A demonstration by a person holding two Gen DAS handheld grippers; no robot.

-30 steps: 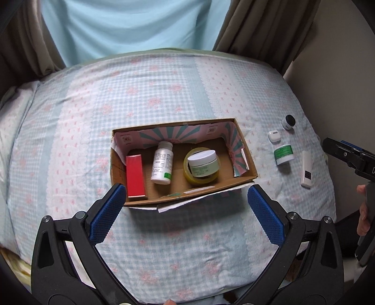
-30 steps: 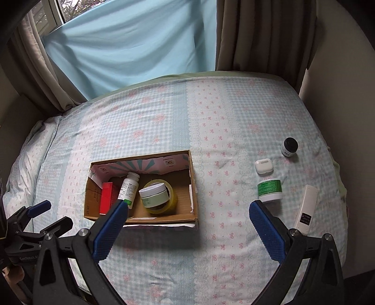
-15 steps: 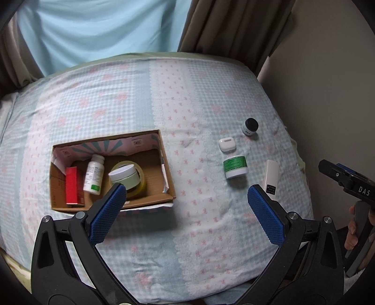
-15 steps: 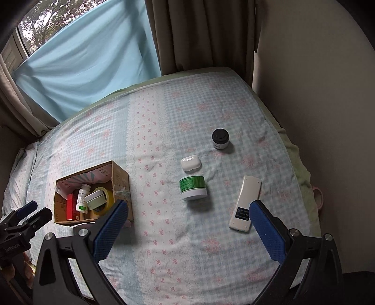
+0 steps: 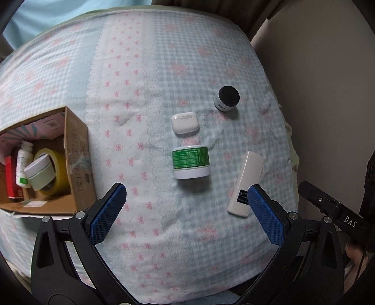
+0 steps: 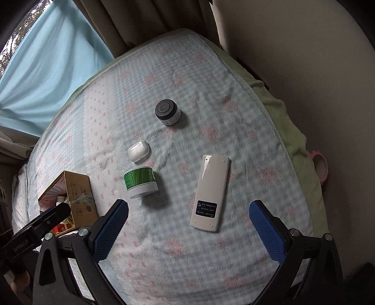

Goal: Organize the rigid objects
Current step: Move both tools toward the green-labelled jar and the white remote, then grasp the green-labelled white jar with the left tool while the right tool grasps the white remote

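On the bed lie a green-labelled white jar point(image 5: 191, 162) point(image 6: 140, 181), a white earbud case point(image 5: 185, 122) point(image 6: 138, 150), a black-capped small jar point(image 5: 226, 98) point(image 6: 167, 112) and a white remote point(image 5: 245, 184) point(image 6: 209, 193). A cardboard box point(image 5: 78, 152) point(image 6: 80, 197) at the left holds a red box point(image 5: 11, 178), a white bottle point(image 5: 23, 162), a pale green jar point(image 5: 39, 173) and yellow tape point(image 5: 58, 164). My left gripper point(image 5: 186, 213) is open above the bedding, near the green jar. My right gripper point(image 6: 191, 228) is open over the remote's near end.
A beige wall point(image 6: 316, 70) runs along the bed's right side, with brown curtains point(image 6: 145, 21) and a light blue curtain point(image 6: 46, 63) at the far end. A pink roll point(image 6: 320, 167) sits beside the bed's right edge. The bedspread point(image 5: 131, 70) stretches between box and loose items.
Both grippers swung right, away from the box and toward the loose items, and moved closer to them. Both stayed open.
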